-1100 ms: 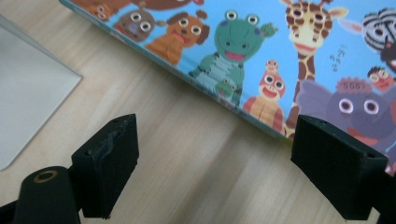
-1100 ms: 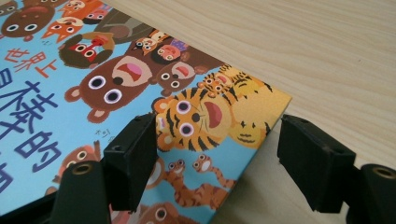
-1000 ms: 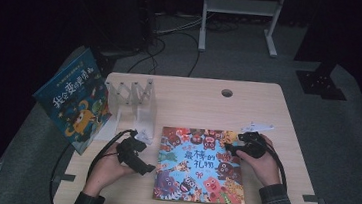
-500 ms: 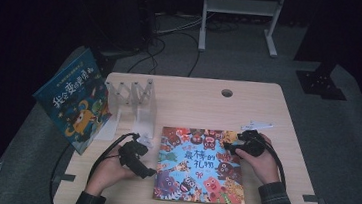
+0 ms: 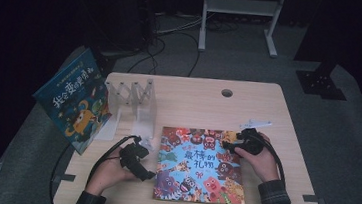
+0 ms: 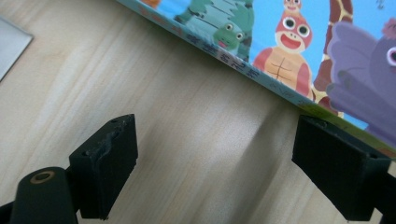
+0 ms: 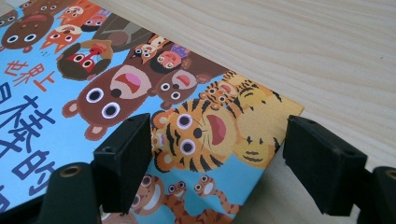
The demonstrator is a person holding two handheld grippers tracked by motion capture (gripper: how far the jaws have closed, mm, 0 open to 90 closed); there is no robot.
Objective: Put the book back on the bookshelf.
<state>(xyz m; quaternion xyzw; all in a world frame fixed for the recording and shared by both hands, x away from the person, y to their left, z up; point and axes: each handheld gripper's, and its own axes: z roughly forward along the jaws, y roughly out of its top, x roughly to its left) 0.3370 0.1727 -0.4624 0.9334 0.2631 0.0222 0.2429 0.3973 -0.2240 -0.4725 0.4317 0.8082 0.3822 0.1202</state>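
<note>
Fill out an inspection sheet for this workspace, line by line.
Surface: light wooden table, round cable hole near the far edge.
Job's things: colourful animal picture book lying flat, cover up.
Clutter: clear folding book stand; second picture book leaning at the table's left end.
Grippers: left claw open beside the book's left edge, nothing between the jaws; right claw over the book's far right corner, jaws just been opening, not pressing on it.
Cables: black cable loops from the left claw; more on the floor behind.
Surroundings: dark room, grey carpet, white metal frame.
</note>
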